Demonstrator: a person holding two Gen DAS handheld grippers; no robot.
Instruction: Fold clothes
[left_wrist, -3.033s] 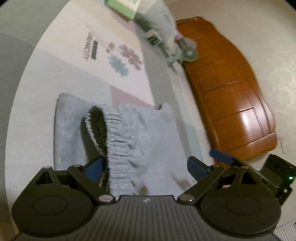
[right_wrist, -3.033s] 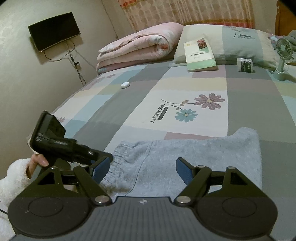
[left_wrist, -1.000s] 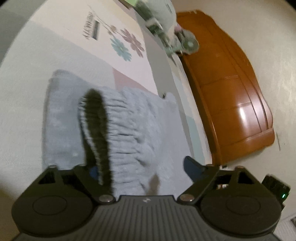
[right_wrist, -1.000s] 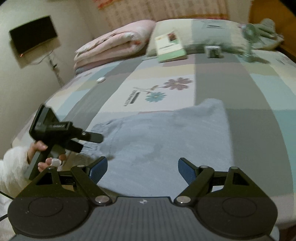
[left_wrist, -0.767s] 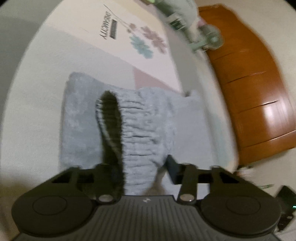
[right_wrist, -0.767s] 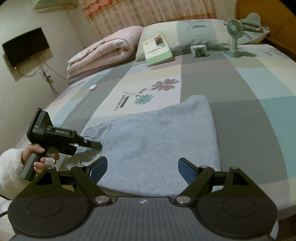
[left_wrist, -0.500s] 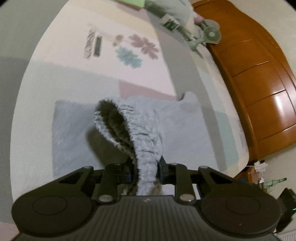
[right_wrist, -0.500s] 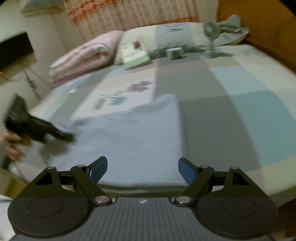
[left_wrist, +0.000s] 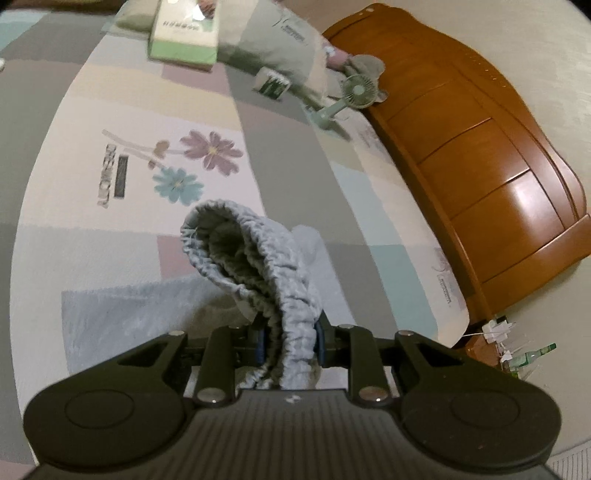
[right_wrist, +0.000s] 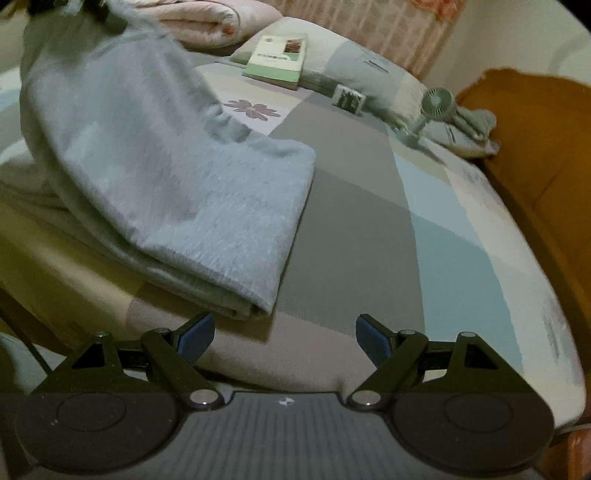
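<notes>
The left gripper (left_wrist: 288, 341) has its jaws narrow, pinched on the gathered waistband (left_wrist: 258, 266) of the grey garment (right_wrist: 166, 177), which hangs up off the bed (right_wrist: 351, 229) from that end. The rest of the garment lies on the bed near its front edge, its far end flat with one corner close to that edge. The right gripper (right_wrist: 284, 338) hovers just off the front edge with its jaws wide and nothing between them, the near corner of the garment just ahead and to the left of them.

This looks like the start of a fold: one end lifted, ready to be carried over the flat part. The next move probably calls for the right gripper to pin or grip the near corner so the cloth does not drag as the waistband comes across.

As for writing, the bedcover carries a printed word beside two flowers (left_wrist: 195, 162); it seems to read "DREAMCITY", though it is blurred. A book (right_wrist: 279, 55) by the pillow (right_wrist: 369, 70) has lettering too small to read.
</notes>
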